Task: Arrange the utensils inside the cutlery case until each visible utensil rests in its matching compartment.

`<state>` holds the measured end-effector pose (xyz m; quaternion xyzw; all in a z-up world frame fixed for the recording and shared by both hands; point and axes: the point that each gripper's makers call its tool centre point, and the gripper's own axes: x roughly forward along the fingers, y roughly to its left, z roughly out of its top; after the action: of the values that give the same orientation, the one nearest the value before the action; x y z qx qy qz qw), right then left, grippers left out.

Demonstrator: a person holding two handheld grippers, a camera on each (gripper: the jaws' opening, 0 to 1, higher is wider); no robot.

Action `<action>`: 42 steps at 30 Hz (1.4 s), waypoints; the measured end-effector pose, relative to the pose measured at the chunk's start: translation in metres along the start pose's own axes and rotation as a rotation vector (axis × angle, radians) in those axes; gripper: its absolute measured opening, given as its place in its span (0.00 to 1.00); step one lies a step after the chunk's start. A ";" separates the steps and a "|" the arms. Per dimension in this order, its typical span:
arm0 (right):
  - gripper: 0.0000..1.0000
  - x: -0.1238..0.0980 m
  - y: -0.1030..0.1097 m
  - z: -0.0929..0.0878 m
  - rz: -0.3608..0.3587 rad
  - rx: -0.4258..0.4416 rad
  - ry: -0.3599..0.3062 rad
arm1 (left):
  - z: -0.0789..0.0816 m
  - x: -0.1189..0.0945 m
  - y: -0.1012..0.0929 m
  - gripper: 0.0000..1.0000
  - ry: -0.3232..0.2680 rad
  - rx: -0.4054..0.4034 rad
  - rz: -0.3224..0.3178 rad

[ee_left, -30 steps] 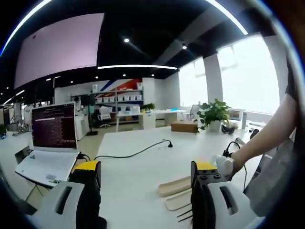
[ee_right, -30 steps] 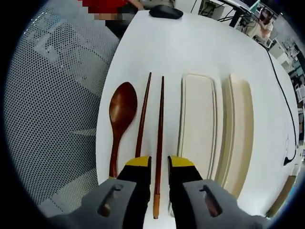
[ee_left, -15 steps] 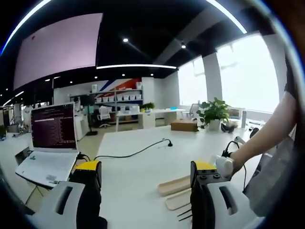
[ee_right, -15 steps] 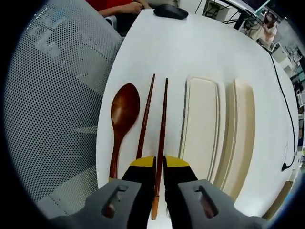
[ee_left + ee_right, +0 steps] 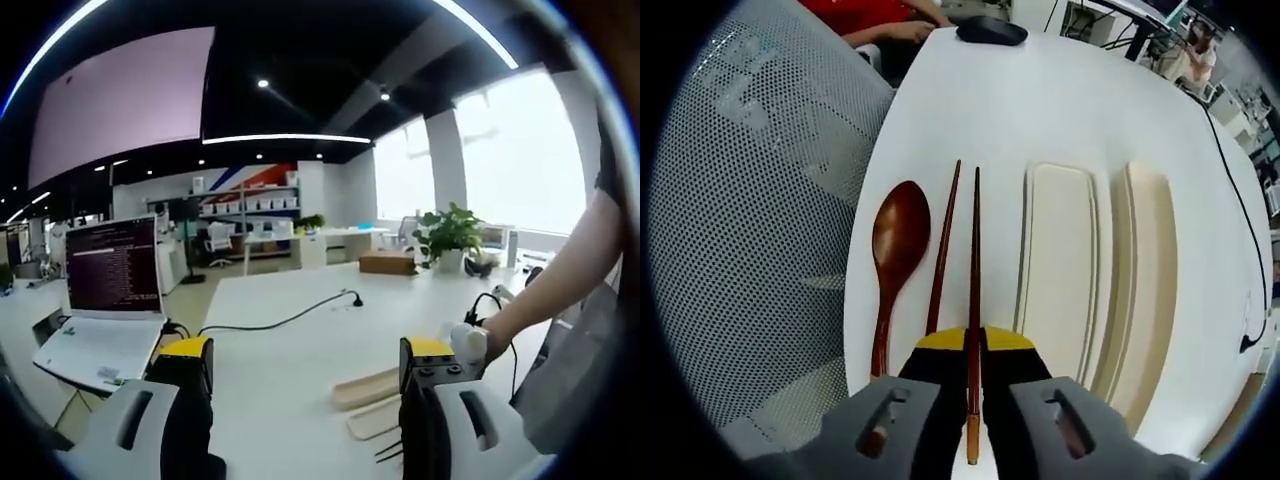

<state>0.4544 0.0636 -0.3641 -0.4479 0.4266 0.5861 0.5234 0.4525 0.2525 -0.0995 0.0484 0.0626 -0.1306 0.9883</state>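
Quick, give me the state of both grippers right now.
Left gripper: open, holding nothing, above the white table.
Right gripper: closed on the right-hand chopstick, low on its shaft.

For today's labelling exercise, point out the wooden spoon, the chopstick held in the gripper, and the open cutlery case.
wooden spoon (image 5: 898,225), right gripper view, on its bowl.
held chopstick (image 5: 974,260), right gripper view, mid-shaft above the jaws.
cutlery case (image 5: 1057,262), right gripper view, on the bare floor of the nearer tray.
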 end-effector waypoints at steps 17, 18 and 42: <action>0.00 -0.002 -0.004 -0.005 -0.042 0.067 -0.012 | 0.003 -0.001 0.002 0.78 -0.016 -0.006 0.008; 0.00 -0.004 -0.004 -0.005 -0.045 0.068 -0.016 | 0.003 -0.001 0.002 0.78 -0.017 -0.006 0.008; 0.00 -0.025 -0.007 -0.020 -0.050 0.090 0.023 | 0.002 -0.002 0.001 0.78 -0.015 -0.002 -0.002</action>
<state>0.4642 0.0387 -0.3448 -0.4411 0.4469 0.5479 0.5527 0.4512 0.2533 -0.0970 0.0464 0.0553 -0.1320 0.9886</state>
